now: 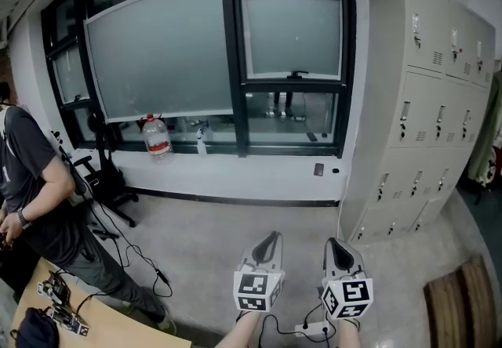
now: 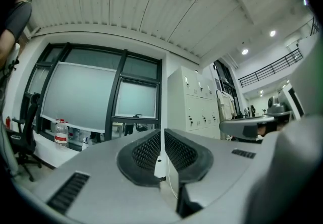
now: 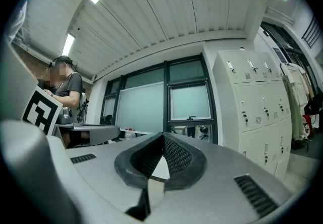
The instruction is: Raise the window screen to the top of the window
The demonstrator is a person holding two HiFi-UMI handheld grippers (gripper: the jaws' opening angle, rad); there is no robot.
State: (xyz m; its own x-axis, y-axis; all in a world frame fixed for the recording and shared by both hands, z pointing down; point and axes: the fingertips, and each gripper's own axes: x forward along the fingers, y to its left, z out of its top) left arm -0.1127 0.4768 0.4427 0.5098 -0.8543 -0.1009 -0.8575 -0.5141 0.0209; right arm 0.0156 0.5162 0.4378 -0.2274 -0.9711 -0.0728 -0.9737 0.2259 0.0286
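Observation:
The narrow window pane's grey screen hangs about two thirds down, a small black handle on its bottom bar. It also shows far off in the left gripper view and the right gripper view. A wider screen covers the pane to the left. My left gripper and right gripper sit low in the head view, side by side, several steps back from the window. Both are shut with nothing between the jaws: left gripper, right gripper.
Grey lockers line the wall right of the window. A water bottle stands on the sill. A person stands at the left by a wooden desk. A black chair and floor cables lie left.

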